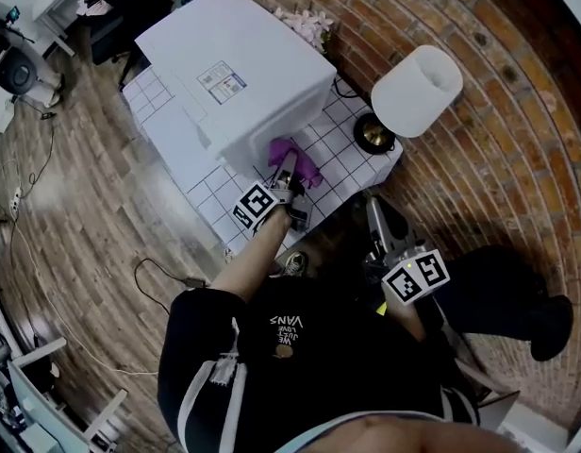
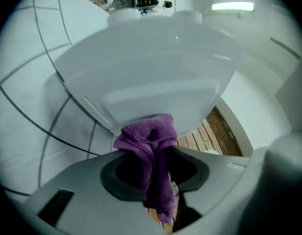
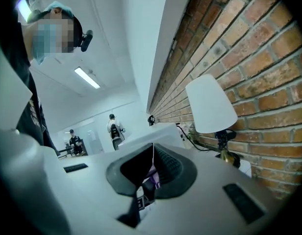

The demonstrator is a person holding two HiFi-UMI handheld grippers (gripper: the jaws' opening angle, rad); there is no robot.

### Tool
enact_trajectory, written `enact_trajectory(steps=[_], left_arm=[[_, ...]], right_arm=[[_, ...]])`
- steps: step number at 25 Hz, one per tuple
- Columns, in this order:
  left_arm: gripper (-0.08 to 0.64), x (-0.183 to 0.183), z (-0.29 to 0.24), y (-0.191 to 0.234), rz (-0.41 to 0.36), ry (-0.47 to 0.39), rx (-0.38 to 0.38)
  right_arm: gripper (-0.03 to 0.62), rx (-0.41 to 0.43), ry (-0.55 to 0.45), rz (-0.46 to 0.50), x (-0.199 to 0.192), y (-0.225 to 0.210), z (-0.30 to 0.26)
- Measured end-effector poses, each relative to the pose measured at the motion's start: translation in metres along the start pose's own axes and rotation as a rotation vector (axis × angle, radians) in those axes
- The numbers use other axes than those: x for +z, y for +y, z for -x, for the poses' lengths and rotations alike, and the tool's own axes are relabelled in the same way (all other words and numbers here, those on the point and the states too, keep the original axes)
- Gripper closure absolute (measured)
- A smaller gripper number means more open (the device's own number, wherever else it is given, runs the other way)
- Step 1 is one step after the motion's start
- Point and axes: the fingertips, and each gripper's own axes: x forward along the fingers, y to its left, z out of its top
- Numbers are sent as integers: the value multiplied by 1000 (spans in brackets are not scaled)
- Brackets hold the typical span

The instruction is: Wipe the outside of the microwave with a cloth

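Note:
The white microwave (image 1: 239, 74) stands on a white tiled table (image 1: 342, 163). A purple cloth (image 1: 298, 159) is pressed against its near side wall. My left gripper (image 1: 289, 170) is shut on the cloth. In the left gripper view the purple cloth (image 2: 150, 146) bunches between the jaws and touches the white microwave wall (image 2: 151, 72), with a tail hanging down. My right gripper (image 1: 373, 213) is held off the table's near edge, away from the microwave; in the right gripper view the right gripper (image 3: 152, 166) is shut with nothing in it.
A lamp with a white shade (image 1: 416, 91) and brass base (image 1: 373, 133) stands on the table right of the microwave, against the brick wall (image 1: 517, 111). Its cable runs behind the microwave. White flowers (image 1: 307, 25) sit behind the microwave. Two people (image 3: 113, 128) stand far off.

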Motion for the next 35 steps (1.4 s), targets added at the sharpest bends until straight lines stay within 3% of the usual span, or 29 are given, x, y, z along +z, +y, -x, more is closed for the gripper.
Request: enact_trajectory(steps=[9,16,22,35], left_arm=[[420,52,102,47,35,-160,121],[420,58,101,61,50,-176,130],[420,24,47,58,69,-100,104],[420,-49,-94,43,115,35,50]], right_arm=[[589,132,30,13,-10,45,-31],[588,133,40,15,-14,47,-29],[588,54,19,14,-7,18,-9],[588,-255,-42,-21,6,-66,71]])
